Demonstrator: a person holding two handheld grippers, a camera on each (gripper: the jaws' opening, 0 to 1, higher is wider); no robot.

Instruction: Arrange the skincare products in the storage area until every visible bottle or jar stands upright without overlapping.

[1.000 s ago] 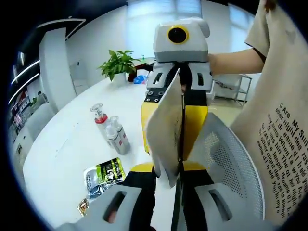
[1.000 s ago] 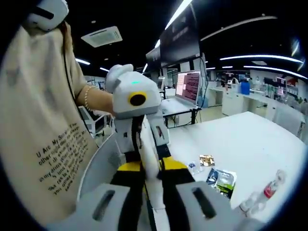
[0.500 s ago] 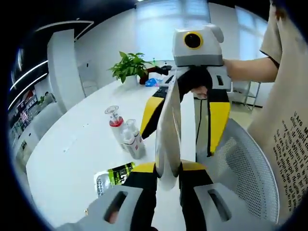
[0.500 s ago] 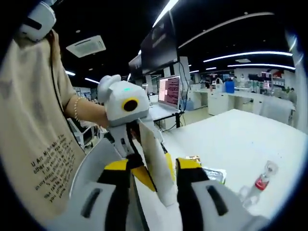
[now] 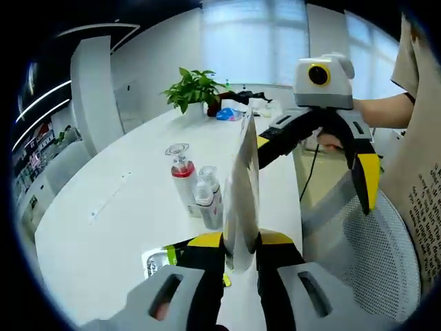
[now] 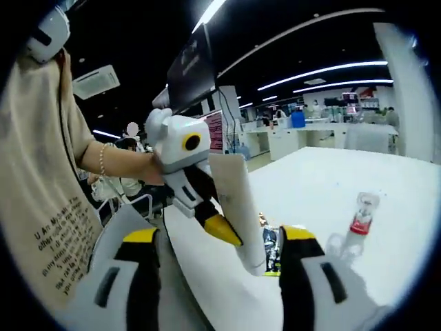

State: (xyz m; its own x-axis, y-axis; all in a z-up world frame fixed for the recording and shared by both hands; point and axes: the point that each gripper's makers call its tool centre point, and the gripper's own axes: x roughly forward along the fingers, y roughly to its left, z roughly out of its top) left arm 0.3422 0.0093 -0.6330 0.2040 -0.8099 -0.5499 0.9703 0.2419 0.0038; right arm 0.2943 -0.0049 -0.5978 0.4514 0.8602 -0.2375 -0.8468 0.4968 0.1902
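Left gripper (image 5: pixel 238 241) clamped on flat white squeeze tube (image 5: pixel 242 186), frame centre. Right gripper (image 6: pixel 220 238) spread wide, empty. Probably light, soft, slippery; best pinched near crimped end.

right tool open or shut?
Open. Right tool has its jaws spread wide with nothing between them; the white tube sits clamped in the left tool.

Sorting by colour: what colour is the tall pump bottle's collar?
Red, on the tall pump bottle; left gripper view shows it best.
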